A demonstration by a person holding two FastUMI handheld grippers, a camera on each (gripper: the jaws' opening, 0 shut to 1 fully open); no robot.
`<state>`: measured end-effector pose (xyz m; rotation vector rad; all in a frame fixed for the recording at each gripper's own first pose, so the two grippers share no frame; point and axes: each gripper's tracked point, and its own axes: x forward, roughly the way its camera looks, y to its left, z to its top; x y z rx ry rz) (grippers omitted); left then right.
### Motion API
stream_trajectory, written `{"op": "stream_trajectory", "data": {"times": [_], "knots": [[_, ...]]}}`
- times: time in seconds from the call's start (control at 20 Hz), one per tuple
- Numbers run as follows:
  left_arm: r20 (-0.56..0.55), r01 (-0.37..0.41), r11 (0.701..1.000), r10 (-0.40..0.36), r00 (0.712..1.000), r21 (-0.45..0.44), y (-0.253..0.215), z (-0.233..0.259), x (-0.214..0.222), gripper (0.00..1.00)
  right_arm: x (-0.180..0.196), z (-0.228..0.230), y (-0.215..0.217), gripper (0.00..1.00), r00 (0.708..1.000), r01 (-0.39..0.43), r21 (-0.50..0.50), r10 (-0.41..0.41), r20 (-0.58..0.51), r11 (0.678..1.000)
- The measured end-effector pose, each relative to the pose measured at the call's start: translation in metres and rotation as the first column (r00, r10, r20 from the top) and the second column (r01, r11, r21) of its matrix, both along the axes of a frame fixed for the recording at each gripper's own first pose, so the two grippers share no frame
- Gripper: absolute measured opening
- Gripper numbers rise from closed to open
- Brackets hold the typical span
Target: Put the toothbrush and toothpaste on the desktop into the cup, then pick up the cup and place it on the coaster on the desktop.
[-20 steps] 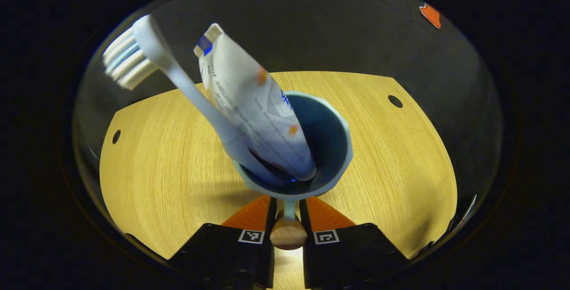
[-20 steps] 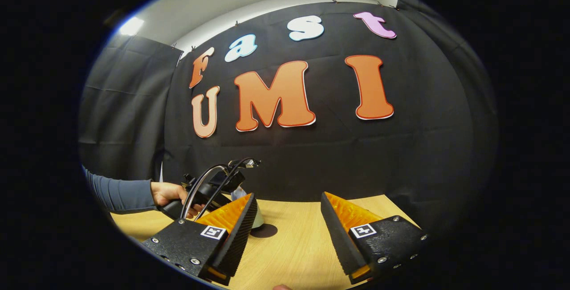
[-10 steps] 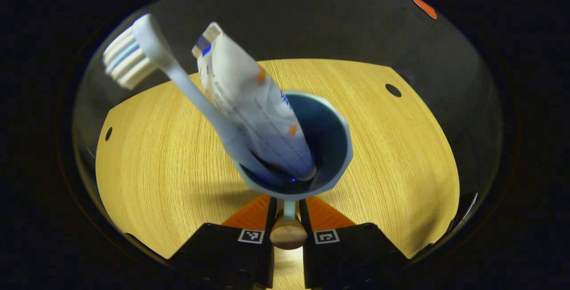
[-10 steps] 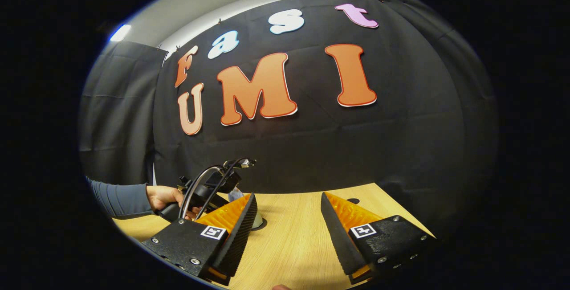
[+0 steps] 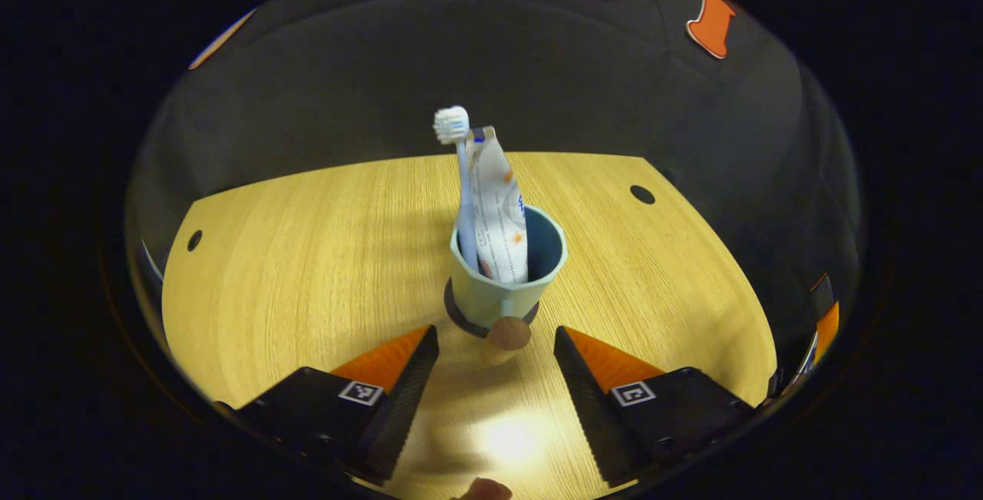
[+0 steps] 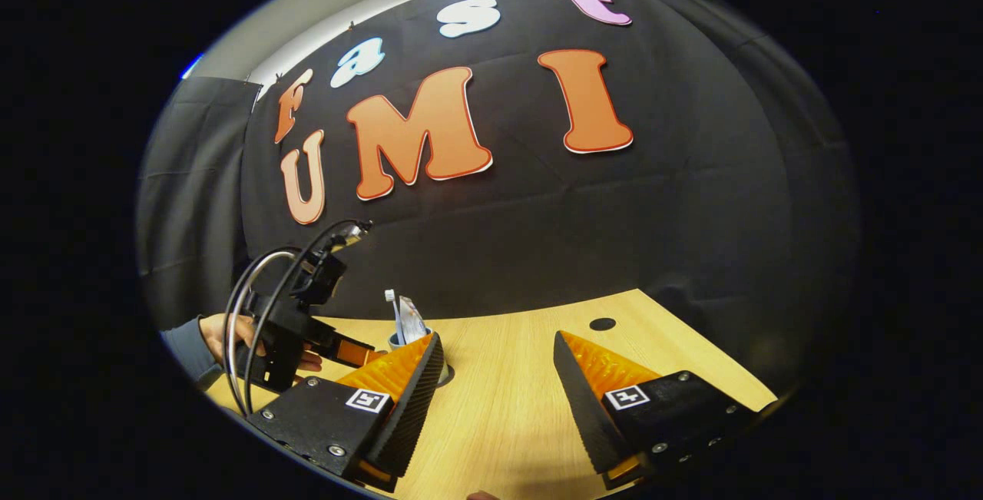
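The cup [image 5: 507, 285] stands upright on the dark coaster [image 5: 455, 316] on the counter [image 5: 307, 254], holding the toothbrush [image 5: 461, 177] and toothpaste [image 5: 499, 216]. Just short of the cup, the left gripper [image 5: 491, 362] gapes open, empty. The right gripper [image 6: 495, 377], beside the cup, is likewise spread wide.

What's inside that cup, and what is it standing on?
The cup holds a toothbrush and a toothpaste tube, lower ends hidden. It sits on a dark coaster, mostly covered.
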<state>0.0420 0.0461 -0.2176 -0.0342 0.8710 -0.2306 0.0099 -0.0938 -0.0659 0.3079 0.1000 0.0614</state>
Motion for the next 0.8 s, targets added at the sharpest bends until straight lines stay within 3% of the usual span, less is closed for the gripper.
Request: {"op": "stream_trajectory", "data": {"times": [0.05, 0.2, 0.4, 0.6, 0.8], "knots": [[0.049, -0.009, 1.000, 0.008, 0.999, 0.004, 0.002, 0.010, -0.002, 1.00, 0.001, 0.004, 0.003, 0.87, 1.000, 0.002, -0.003, -0.002, 0.010, 1.000], [0.174, -0.035, 0.999, 0.032, 0.984, 0.013, 0.028, 0.055, -0.018, 0.99, 0.001, 0.017, 0.013, 0.87, 0.999, 0.016, -0.019, -0.015, 0.040, 1.000], [0.371, -0.075, 0.997, 0.059, 0.927, 0.029, 0.068, 0.100, -0.045, 0.98, 0.001, 0.037, 0.032, 0.88, 0.995, 0.016, -0.034, -0.013, 0.104, 0.999], [0.567, -0.126, 0.990, 0.073, 0.820, 0.055, 0.102, 0.132, -0.063, 0.98, -0.006, 0.058, 0.066, 0.88, 0.984, -0.008, -0.098, 0.025, 0.176, 0.995], [0.696, -0.183, 0.982, 0.100, 0.711, 0.045, 0.137, 0.170, -0.098, 0.98, -0.013, 0.068, 0.097, 0.87, 0.974, -0.024, -0.183, 0.065, 0.217, 0.983]]}}
